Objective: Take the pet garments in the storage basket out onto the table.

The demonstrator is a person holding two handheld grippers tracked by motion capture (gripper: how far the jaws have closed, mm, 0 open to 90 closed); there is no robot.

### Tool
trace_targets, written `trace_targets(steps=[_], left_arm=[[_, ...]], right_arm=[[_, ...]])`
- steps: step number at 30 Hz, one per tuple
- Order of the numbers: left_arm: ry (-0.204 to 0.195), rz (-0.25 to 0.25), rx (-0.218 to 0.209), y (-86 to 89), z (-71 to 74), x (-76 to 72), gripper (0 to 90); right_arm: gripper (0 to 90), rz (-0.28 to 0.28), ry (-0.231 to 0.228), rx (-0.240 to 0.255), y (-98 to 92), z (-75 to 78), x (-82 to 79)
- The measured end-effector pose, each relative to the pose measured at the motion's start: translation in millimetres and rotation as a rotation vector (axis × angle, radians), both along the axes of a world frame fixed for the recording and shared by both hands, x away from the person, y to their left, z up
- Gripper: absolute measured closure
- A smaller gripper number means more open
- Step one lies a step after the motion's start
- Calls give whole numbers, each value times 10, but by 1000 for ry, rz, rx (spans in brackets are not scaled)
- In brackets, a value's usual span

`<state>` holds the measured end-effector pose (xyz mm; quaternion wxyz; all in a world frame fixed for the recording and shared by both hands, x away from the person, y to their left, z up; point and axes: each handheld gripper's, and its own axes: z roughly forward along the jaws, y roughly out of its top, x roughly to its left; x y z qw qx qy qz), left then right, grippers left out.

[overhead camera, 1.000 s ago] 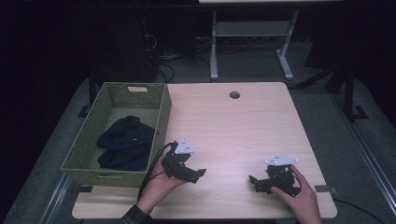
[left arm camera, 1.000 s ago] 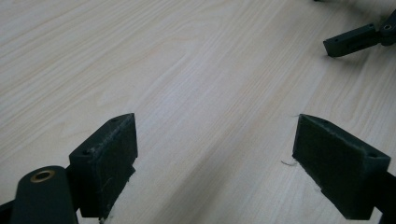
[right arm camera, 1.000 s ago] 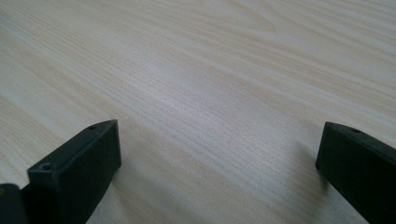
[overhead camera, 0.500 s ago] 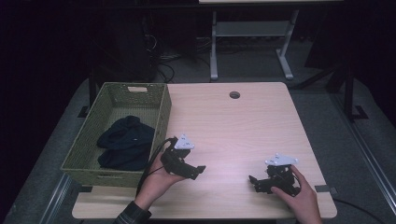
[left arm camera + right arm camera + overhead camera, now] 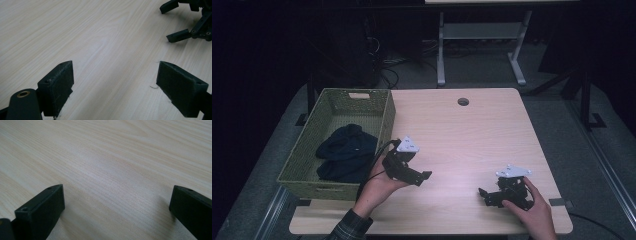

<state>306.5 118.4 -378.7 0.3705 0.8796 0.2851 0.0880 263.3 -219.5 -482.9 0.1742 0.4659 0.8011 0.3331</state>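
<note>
Left gripper (image 5: 424, 176) hovering just beside green basket (image 5: 384, 125), jaws pointing toward 4 o'clock. Dark cloth (image 5: 346, 152) lying inside basket. Right gripper (image 5: 484, 195) resting on table (image 5: 462, 135) at 5 o'clock, well apart from left.

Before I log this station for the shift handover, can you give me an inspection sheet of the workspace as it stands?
Surface: light wood table, bare between the grippers; a round grommet hole near the far edge.
Job's things: green woven basket at the table's left edge, holding a dark bundled cloth.
Clutter: nothing seen.
Grippers: left gripper open, held just above the table beside the basket; right gripper open, low over the table near the front right.
Cables: a black cable trails from the left gripper; more cables lie on the floor behind the table.
Surroundings: dark room, grey floor, a white table frame behind.
</note>
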Motion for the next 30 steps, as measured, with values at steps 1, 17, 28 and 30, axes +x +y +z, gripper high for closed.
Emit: trace_targets(steps=[1,17,28,30], left_arm=[[7,-6,-9,2,10,7,139],[-9,-7,-15,90,215,148,139],[-19,8,-6,217,277,255,140],[-18,9,-4,238,275,261,140]], right_arm=[[0,0,0,-1,0,0,0],[0,0,0,-1,0,0,0],[0,0,-1,-1,0,0,0],[0,0,0,-2,-1,1,0]])
